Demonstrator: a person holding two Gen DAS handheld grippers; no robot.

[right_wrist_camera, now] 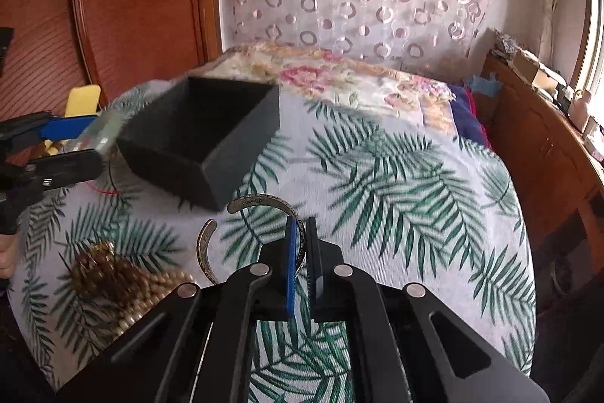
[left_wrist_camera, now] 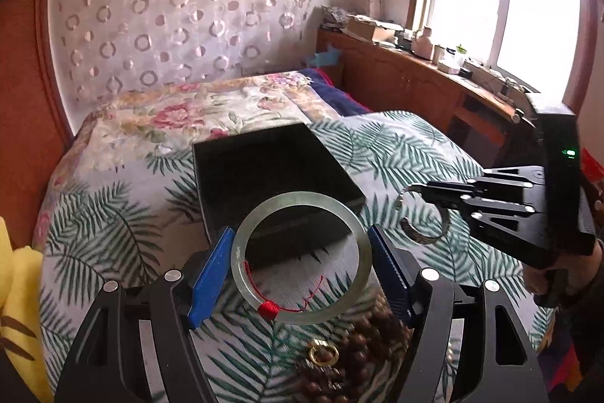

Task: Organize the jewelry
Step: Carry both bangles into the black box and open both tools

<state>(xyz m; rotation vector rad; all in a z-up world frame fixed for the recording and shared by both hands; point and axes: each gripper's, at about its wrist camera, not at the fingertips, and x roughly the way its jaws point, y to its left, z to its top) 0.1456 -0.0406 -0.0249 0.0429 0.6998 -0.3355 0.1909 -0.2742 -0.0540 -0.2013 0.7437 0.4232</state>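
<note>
Jewelry in transit: pale green jade bangle (left_wrist_camera: 298, 257) spans the left gripper (left_wrist_camera: 300, 269); right gripper (right_wrist_camera: 302, 267) pinches an engraved silver open cuff (right_wrist_camera: 241, 229). Black open box (right_wrist_camera: 202, 135) lies at twelve o'clock; both should lower inside before letting go.

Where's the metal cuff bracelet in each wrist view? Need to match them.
Left wrist view: metal cuff bracelet at right of centre, hanging from the right gripper, beside the black box.
Right wrist view: lower centre, pinched in the right gripper's jaws, open ends to the left.
Shared landmark: the black box on the palm-leaf cover.
</note>
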